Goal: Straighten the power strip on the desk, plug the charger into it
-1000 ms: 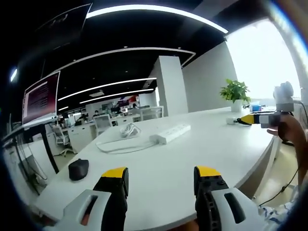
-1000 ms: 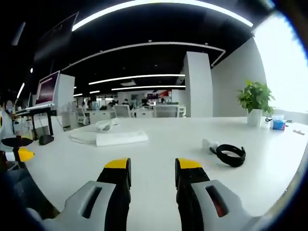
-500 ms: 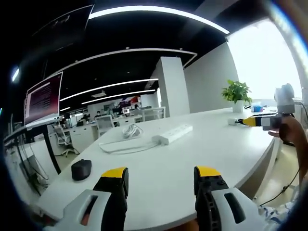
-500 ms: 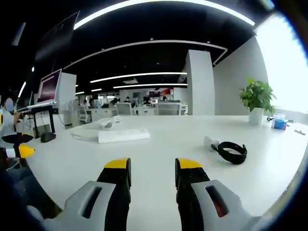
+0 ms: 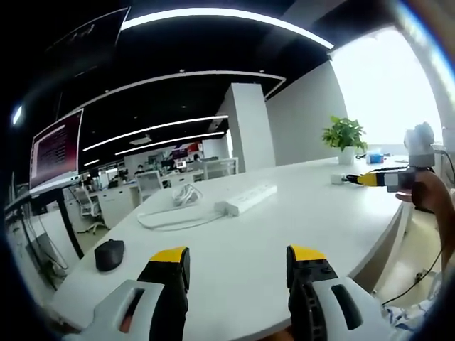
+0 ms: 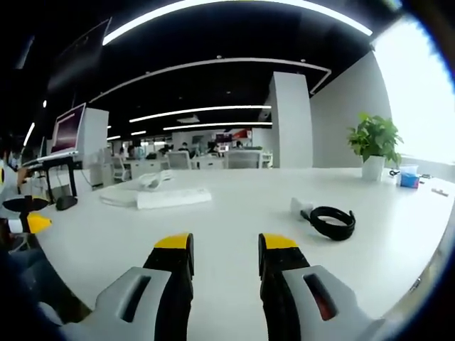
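In the left gripper view, the left gripper [image 5: 237,266] hovers low over the near edge of the white desk [image 5: 298,213], its 2 yellow-tipped jaws spread apart with nothing between them. Ahead of the jaws and slightly to their left lies the white power strip [image 5: 246,199], angled across the desktop, with its white cable [image 5: 170,213] looping away to the left. Near the left jaw, further left, sits a dark mouse [image 5: 109,253]. Far off to the right, the right gripper [image 5: 370,178] comes into view, held by a hand [image 5: 430,199], and a potted plant [image 5: 344,136] stands beyond it.

In the right gripper view, the right gripper [image 6: 224,259] is likewise released, its 2 jaws parted above the bare desk [image 6: 234,213] and grasping nothing. Ahead and to the right of the jaws lies the white charger [image 6: 301,207], touching its coiled black cable [image 6: 331,222]. Ahead and to the left lies the power strip [image 6: 173,198], well apart from the charger. The left gripper [image 6: 25,224] shows at the far left edge, and the potted plant [image 6: 375,145] stands far ahead on the right.
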The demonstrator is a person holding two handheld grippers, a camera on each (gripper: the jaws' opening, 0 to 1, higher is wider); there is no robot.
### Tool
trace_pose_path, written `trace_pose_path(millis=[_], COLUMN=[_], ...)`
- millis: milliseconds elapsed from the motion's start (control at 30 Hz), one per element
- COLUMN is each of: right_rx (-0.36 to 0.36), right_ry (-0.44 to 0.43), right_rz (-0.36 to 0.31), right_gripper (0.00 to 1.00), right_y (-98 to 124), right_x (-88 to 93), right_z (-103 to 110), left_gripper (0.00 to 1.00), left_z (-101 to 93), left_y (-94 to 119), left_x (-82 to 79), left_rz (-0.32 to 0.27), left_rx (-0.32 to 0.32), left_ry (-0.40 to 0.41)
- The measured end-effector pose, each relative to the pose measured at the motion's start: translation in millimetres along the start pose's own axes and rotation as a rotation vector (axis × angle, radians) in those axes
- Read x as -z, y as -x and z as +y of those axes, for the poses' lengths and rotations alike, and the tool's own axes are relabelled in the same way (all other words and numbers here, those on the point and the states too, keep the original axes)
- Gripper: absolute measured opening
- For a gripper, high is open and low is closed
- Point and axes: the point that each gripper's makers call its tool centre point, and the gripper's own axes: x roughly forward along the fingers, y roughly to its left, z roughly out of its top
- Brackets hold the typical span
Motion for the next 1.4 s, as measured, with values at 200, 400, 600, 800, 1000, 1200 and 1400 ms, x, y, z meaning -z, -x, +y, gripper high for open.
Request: trace_pose_path(millis=[200,400,600,800,1000,1200,1400], right_rx=[-0.004,0.005,0.000,-0.025,-0.001,0.010,-0.031], right_ry=[-0.004,0.001,-0.012,-0.025,-0.013,-0.038,-0.059], right_rz=[0.014,0.030,0.049,0.046,0.067,0.057,0.065], right_gripper=[0.36,0.36,0.36,0.37,0.37,0.37,0.37], right_y=[0,1,-5,8,19,20,18], right_x=[5.2,7.7,8.5,6.2,7.3,8.6,13.2], right_z=[-2,-4,-2,-1,-16,-24,-15], left_gripper=[0.56,0.56,0.56,0.56,0.56,0.56,0.56], left_z=[-1.5,3.3,3.7,-10.7,-14.8,-7.5,-6.1], left_y=[-1,-5,-6,-7,-9,-14,-16], left_x=[0.6,-1.7,-0.1,8.2,-1.0,-5.0,-10.7], left_rz=[0.013,0.002,0.024,0.047,0.014,0.018,0.006], left_rx=[0.005,0.002,0.012,0.053,0.049,0.019,0.003], left_ry=[-0.014,-0.004,-0.021,-0.011,-0.006,-0.010,-0.004])
